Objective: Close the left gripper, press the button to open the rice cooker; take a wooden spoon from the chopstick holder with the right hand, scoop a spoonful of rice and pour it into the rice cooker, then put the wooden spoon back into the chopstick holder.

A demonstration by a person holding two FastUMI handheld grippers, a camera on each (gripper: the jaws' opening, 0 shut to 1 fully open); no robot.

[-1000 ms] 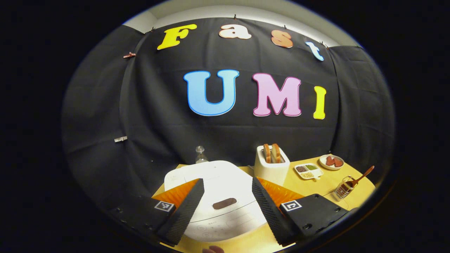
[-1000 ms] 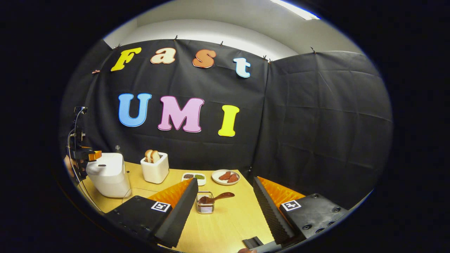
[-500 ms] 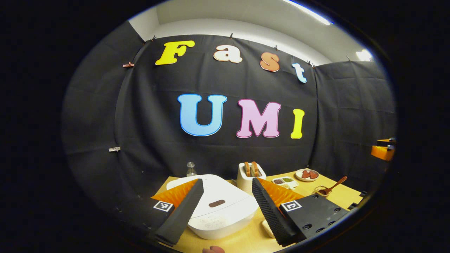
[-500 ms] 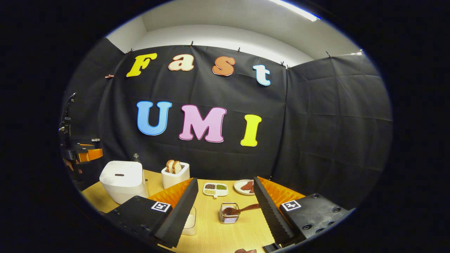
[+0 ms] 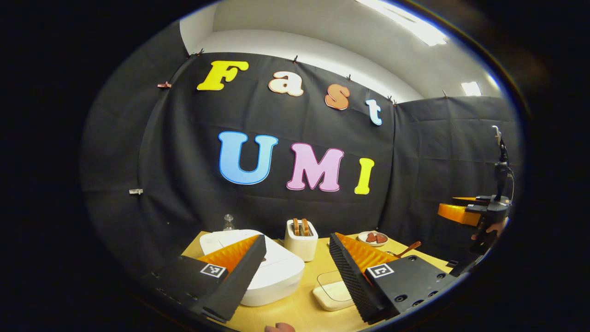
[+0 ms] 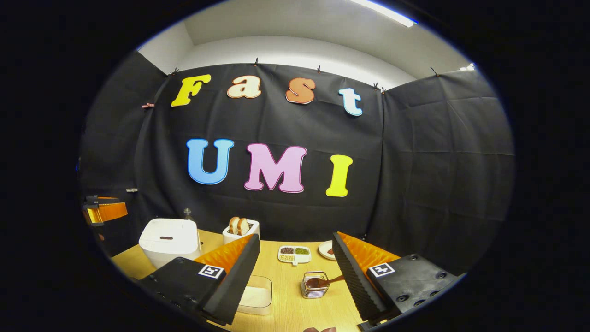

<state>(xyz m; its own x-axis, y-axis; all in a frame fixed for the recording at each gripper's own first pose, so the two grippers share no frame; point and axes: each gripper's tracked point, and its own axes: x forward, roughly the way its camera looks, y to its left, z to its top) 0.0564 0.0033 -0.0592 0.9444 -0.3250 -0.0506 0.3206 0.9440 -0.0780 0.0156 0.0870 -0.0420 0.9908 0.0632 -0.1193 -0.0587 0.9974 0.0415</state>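
I'm holding my left tongs [image 5: 297,276] spread w/ nothing between them, hanging above the desk [image 5: 304,311] in front of the cooker [image 5: 276,272], whose lid is sitting shut. My right tongs [image 6: 295,276] are also gaping wide & empty, hovering over the desk w/ the holder [image 6: 315,287] between the fingers farther off, the spoon [image 6: 322,281] lying tilted in it, and the rice box [image 6: 256,295] sitting just beside the left finger.

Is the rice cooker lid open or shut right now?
Shut: the rice cooker lid lies flat on its body, no gap showing.
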